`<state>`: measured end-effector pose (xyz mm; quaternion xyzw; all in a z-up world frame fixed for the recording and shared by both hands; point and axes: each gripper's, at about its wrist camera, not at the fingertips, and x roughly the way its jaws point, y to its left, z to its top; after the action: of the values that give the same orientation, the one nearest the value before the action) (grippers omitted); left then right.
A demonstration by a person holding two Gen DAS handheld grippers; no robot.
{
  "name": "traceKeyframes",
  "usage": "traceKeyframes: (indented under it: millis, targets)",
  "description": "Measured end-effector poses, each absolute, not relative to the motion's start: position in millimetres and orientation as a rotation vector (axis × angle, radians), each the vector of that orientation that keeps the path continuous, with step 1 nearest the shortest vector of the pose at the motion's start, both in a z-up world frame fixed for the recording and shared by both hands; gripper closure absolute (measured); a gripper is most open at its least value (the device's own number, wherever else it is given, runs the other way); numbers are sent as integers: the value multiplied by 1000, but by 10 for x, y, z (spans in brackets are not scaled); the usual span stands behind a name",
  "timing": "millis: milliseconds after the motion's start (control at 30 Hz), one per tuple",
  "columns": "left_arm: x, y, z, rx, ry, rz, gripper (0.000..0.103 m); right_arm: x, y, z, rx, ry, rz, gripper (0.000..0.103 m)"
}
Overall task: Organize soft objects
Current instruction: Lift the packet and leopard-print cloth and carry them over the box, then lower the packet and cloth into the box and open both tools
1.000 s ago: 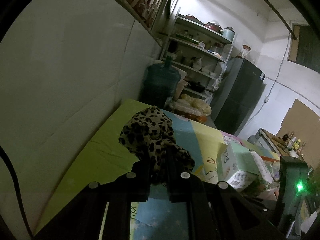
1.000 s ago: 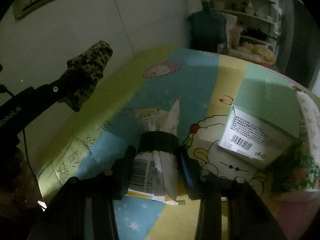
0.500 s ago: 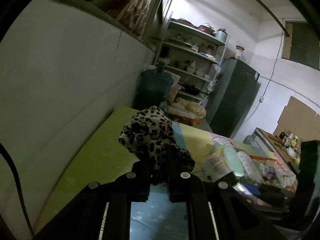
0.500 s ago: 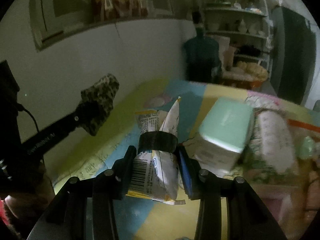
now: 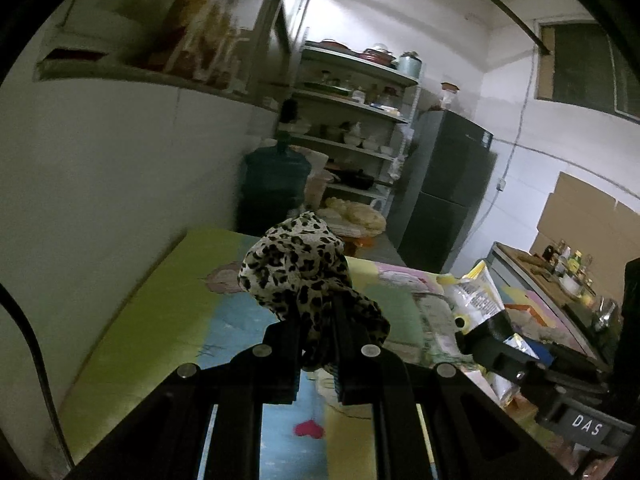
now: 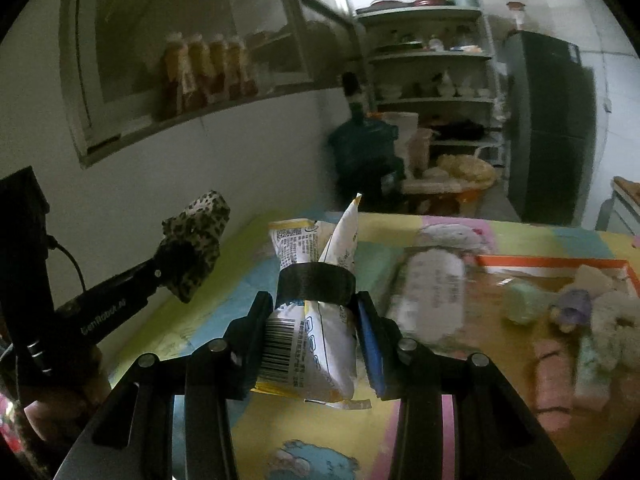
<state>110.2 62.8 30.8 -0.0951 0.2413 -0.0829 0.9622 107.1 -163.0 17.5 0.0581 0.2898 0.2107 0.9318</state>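
Note:
My left gripper (image 5: 316, 304) is shut on a leopard-print cloth (image 5: 298, 264) and holds it up above the colourful play mat (image 5: 152, 308). The cloth also shows at the left of the right wrist view (image 6: 196, 240). My right gripper (image 6: 316, 284) is shut on a white and yellow snack packet (image 6: 312, 332) with a barcode, held above the mat (image 6: 420, 432). The packet also shows at the right of the left wrist view (image 5: 476, 300).
An orange-rimmed tray (image 6: 552, 260) at the right holds several soft toys (image 6: 572, 308). A white roll pack (image 6: 432, 288) lies on the mat. A white wall (image 5: 100, 200) runs along the left. A water jug (image 5: 276, 188), shelves (image 5: 352, 120) and a fridge (image 5: 444, 188) stand behind.
Both grippers have risen and tilted up with their loads. The right gripper swung right; the green box has left its view and the orange tray with toys has come in.

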Motion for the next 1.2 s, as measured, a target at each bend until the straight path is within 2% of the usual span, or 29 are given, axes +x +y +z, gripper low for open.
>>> traceKeyframes:
  millis: [600, 1200]
  targets:
    - [1059, -310, 395, -105, 498, -289, 91, 643, -2694, 254, 212, 515, 293, 60]
    - [1048, -1372, 252, -48, 555, -430, 91, 341, -3843, 135, 312, 475, 92, 60]
